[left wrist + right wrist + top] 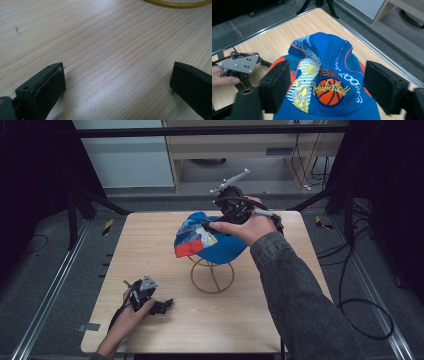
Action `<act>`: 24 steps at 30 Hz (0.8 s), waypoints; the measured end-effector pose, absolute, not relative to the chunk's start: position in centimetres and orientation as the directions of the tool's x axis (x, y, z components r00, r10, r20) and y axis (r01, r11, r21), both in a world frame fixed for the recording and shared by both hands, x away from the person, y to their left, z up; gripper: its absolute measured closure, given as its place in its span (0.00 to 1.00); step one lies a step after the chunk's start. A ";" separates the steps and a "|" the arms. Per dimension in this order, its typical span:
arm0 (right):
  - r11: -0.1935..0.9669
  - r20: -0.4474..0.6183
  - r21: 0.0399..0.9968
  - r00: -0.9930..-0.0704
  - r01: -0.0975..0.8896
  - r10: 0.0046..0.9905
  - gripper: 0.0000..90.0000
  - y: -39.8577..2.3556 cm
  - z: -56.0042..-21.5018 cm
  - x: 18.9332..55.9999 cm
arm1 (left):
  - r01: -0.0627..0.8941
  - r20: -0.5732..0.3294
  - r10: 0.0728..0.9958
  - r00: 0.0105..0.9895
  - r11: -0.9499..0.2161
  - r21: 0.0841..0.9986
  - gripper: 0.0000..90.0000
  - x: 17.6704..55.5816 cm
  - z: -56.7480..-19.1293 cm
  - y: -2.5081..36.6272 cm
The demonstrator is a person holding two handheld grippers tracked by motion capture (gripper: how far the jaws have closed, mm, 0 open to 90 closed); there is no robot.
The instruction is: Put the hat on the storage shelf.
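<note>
While the blue basketball cap [212, 240] is sitting on the yellow wire stand [212, 275] mid-table, the right gripper [325, 82] is hovering over it, jaws apart, gripping nothing. A careless withdrawal is risking a snag that tips cap and stand. The left gripper [117, 82] is resting wide open on the wooden table [100, 45].

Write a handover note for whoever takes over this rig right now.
Left gripper: open, low over the table, nothing between its jaws.
Right gripper: jaws spread wide over the blue cap, pads off the cloth.
Cap sits on the yellow wire stand at mid-table, basketball patch up.
Done: cap appears placed on the stand and released.
Left: probably draw the right gripper clear and check that the cap sits steady.
</note>
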State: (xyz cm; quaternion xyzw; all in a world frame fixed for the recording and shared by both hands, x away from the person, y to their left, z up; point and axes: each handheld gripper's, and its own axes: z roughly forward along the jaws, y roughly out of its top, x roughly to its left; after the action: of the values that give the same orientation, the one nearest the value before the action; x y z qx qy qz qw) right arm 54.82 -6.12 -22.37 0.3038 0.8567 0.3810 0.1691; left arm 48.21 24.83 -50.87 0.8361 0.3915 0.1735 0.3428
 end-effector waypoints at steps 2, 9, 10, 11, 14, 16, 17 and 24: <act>0.522 -0.059 0.757 -0.755 0.393 0.653 0.19 -6.1 -22.4 54.6 | 0.536 0.021 0.775 0.632 -0.456 0.711 0.00 48.2 -50.9 24.8; 0.506 -0.079 0.782 -0.747 0.364 0.660 0.10 -6.5 -22.4 54.0 | 0.536 0.021 0.775 0.632 -0.456 0.710 0.00 48.2 -50.9 24.8; 0.498 -0.069 0.784 -0.745 0.371 0.664 0.09 -6.7 -22.4 53.9 | 0.536 0.020 0.775 0.631 -0.455 0.711 0.00 48.2 -50.9 24.8; 0.498 -0.069 0.784 -0.745 0.371 0.664 0.09 -6.7 -22.4 53.9 | 0.536 0.020 0.775 0.631 -0.455 0.711 0.00 48.2 -50.9 24.8; 0.480 -0.082 0.805 -0.737 0.348 0.671 0.08 -7.3 -22.3 53.3 | 0.536 0.020 0.775 0.632 -0.456 0.710 0.00 48.2 -50.9 24.8; 0.463 -0.086 0.818 -0.724 0.340 0.684 0.09 -7.8 -22.3 53.1 | 0.536 0.021 0.775 0.631 -0.456 0.710 0.00 48.2 -50.9 24.8; 0.451 -0.078 0.824 -0.721 0.342 0.689 0.09 -8.1 -22.3 52.9 | 0.536 0.021 0.775 0.631 -0.457 0.710 0.00 48.2 -50.9 24.8; 0.430 -0.058 0.829 -0.710 0.357 0.702 0.08 -10.1 -22.6 52.3 | 0.537 0.020 0.776 0.631 -0.454 0.711 0.00 48.2 -50.9 24.8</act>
State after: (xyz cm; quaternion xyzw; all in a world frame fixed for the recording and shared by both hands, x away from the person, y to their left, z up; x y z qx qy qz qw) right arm 52.29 -10.08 -22.63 0.3224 0.8209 0.4256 0.2027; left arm 48.21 24.81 -50.88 0.8348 0.3930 0.1738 0.3441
